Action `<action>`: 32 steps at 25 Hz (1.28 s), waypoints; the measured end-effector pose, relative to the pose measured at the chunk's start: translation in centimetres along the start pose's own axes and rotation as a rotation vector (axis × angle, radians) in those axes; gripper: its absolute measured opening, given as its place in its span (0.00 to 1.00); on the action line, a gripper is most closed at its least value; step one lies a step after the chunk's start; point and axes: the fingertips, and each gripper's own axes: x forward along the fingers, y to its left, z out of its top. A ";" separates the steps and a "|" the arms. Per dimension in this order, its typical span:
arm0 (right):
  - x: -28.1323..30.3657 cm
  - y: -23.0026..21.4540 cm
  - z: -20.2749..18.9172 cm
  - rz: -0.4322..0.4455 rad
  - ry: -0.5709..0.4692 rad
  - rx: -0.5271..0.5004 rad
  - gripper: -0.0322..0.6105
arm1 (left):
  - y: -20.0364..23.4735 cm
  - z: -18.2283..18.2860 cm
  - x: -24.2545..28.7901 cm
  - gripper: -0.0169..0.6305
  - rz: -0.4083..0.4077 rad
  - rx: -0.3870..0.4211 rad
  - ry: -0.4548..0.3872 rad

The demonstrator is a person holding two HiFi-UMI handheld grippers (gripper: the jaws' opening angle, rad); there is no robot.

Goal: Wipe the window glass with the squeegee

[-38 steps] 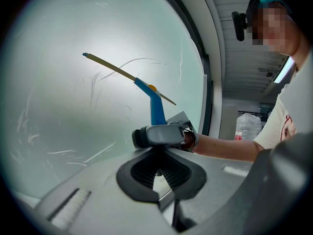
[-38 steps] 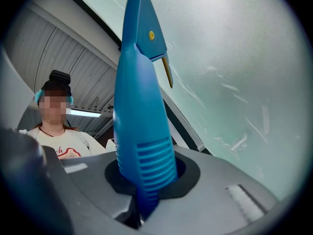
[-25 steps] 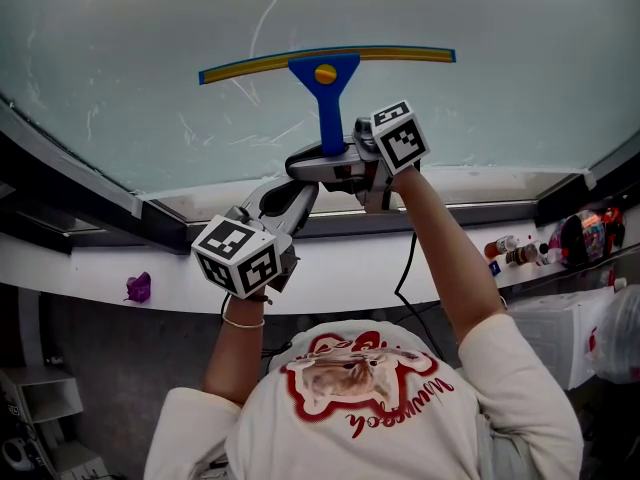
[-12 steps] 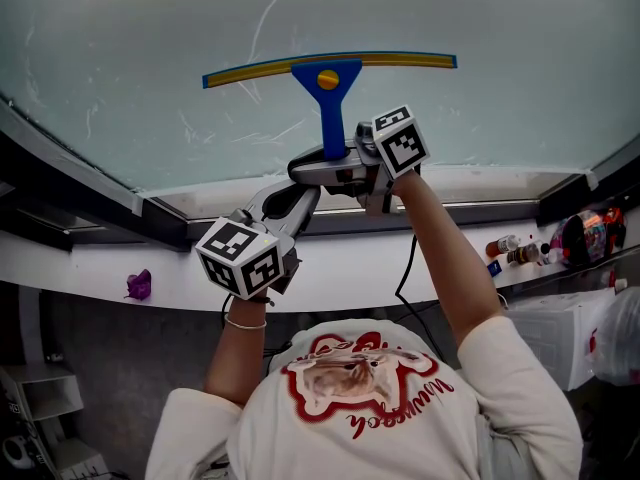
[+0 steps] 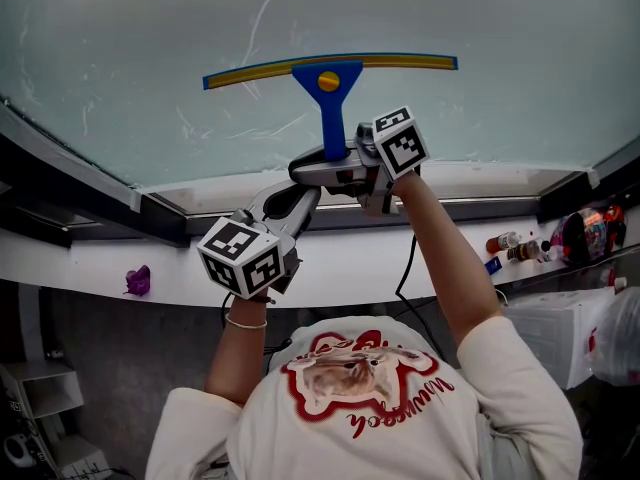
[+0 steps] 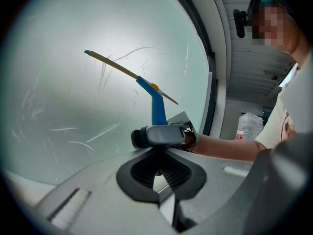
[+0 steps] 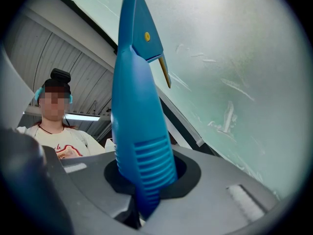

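Squeegee (image 5: pixel 327 88) had slid slightly toward the lower edge of the glass (image 5: pixel 500 18), its blade lying flat across the pane. Right gripper (image 5: pixel 326 160) clamped its handle. Left gripper (image 5: pixel 297 194) hung just beneath, jaws together and empty.

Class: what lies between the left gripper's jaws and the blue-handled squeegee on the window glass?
The right gripper, clamped on the blue-handled squeegee, sits between it and the left gripper; the left gripper view shows this.
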 end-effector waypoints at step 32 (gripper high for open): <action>-0.1 -1.8 -2.6 0.010 -0.003 0.043 0.16 | 0.7 -3.0 0.3 0.03 0.008 -0.040 0.052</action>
